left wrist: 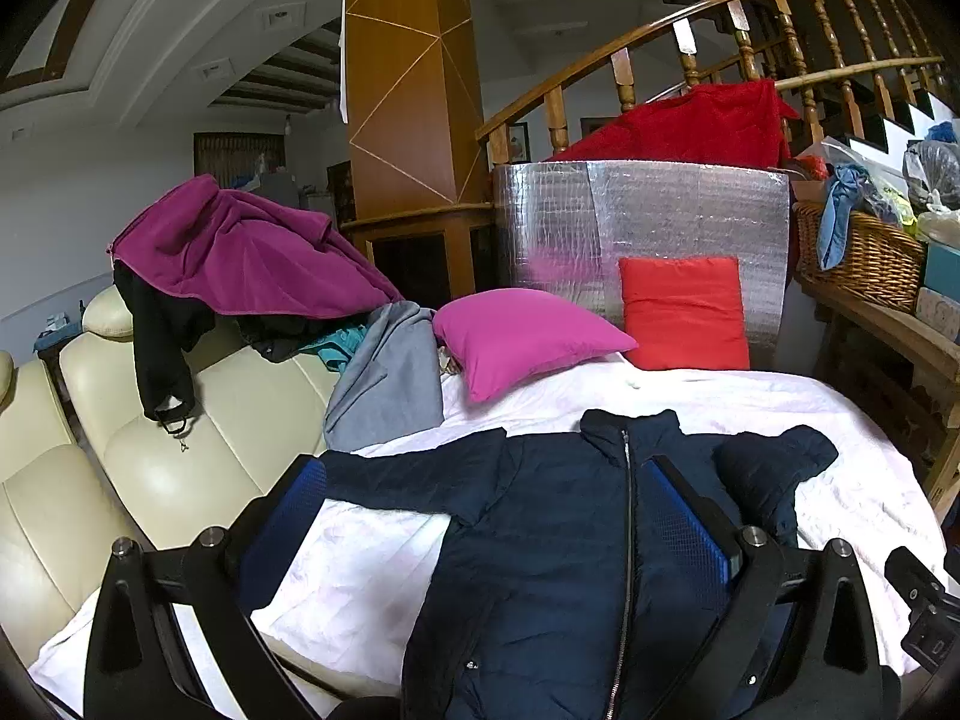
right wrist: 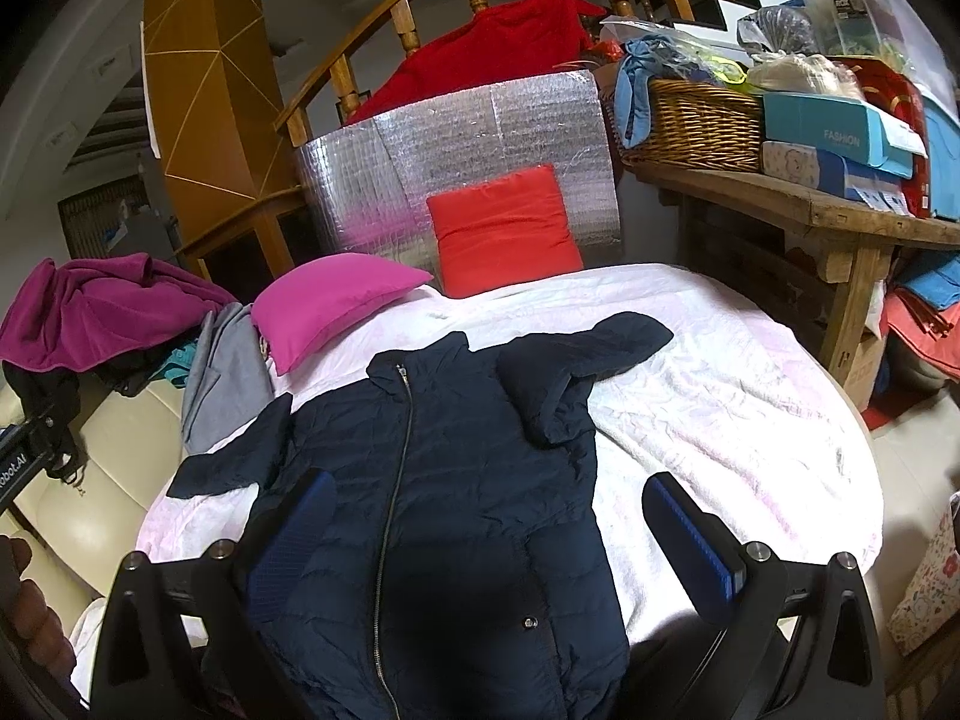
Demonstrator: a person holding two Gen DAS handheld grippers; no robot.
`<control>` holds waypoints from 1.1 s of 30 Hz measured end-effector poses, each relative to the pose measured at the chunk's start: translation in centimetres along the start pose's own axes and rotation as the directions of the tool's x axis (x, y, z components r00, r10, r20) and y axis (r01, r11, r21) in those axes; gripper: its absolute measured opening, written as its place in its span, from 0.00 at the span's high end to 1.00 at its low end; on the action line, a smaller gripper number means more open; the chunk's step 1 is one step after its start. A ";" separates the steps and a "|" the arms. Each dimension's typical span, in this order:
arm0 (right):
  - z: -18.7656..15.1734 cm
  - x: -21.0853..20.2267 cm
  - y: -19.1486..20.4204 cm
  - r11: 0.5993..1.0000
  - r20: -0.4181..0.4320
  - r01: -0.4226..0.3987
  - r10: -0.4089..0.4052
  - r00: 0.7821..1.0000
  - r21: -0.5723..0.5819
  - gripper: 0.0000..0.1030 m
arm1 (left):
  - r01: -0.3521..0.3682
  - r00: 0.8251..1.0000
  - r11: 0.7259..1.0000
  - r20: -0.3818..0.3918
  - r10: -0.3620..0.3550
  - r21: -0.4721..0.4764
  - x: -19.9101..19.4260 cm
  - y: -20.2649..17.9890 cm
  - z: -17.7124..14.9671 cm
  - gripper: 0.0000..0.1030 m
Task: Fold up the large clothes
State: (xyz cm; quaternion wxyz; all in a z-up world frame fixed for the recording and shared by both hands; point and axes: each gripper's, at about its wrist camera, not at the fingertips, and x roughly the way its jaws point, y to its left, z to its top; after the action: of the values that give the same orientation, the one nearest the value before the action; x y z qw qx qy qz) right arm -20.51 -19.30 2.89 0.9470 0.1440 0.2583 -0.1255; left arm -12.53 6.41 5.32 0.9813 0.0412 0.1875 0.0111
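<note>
A dark navy padded jacket [left wrist: 540,540] [right wrist: 444,480] lies zipped, front up, on the white sheet [left wrist: 372,570] [right wrist: 720,396]. Its right sleeve is folded back over the chest, and the left sleeve stretches out toward the sofa. My left gripper [left wrist: 486,480] hovers open over the jacket's lower left part, nothing between its blue pads. My right gripper [right wrist: 489,498] is also open, above the jacket's lower body, its right finger over bare sheet.
A pink cushion [left wrist: 516,336] and a red cushion [left wrist: 684,312] rest at the sheet's far end against a silver foil panel [left wrist: 642,216]. A cream sofa [left wrist: 180,450] with piled clothes stands on the left. On the right, a wooden bench [right wrist: 798,204] carries a wicker basket [right wrist: 696,126] and boxes.
</note>
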 end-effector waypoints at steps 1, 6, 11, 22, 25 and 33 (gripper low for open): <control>0.0 0.1 0.1 1.000 -0.004 0.000 0.000 1.000 0.000 0.00 | 0.000 1.000 1.000 0.000 0.000 -0.001 0.0 0.1 -0.1 0.00; -0.2 0.2 0.1 1.000 -0.001 0.001 -0.001 1.000 -0.005 0.00 | -0.001 1.000 1.000 -0.005 0.001 -0.003 0.2 0.3 -0.2 0.00; -0.2 0.2 0.2 1.000 -0.009 -0.006 0.006 1.000 0.008 0.00 | -0.002 1.000 1.000 -0.013 0.002 -0.005 0.5 0.3 -0.3 0.00; 0.2 2.2 -0.1 1.000 -0.037 -0.005 0.005 0.999 0.015 0.00 | -0.007 0.999 1.000 -0.044 0.007 0.001 2.4 0.3 -1.0 0.00; 1.3 3.8 -1.1 0.997 -0.072 -0.041 0.046 0.996 0.069 0.00 | 0.009 0.995 1.000 -0.100 -0.008 0.010 4.9 0.1 -1.6 0.00; 4.1 15.3 -9.8 0.929 -0.155 -0.136 0.199 0.968 0.344 0.00 | 0.107 0.852 0.994 -0.511 -0.110 -0.036 20.1 -1.7 -7.4 0.00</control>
State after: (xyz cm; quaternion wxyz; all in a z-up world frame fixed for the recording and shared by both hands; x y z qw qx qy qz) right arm -8.91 -32.32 -3.80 0.8882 0.3334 0.3080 -0.0714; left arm 3.41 5.99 -9.04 0.8953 0.0228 0.4435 -0.0331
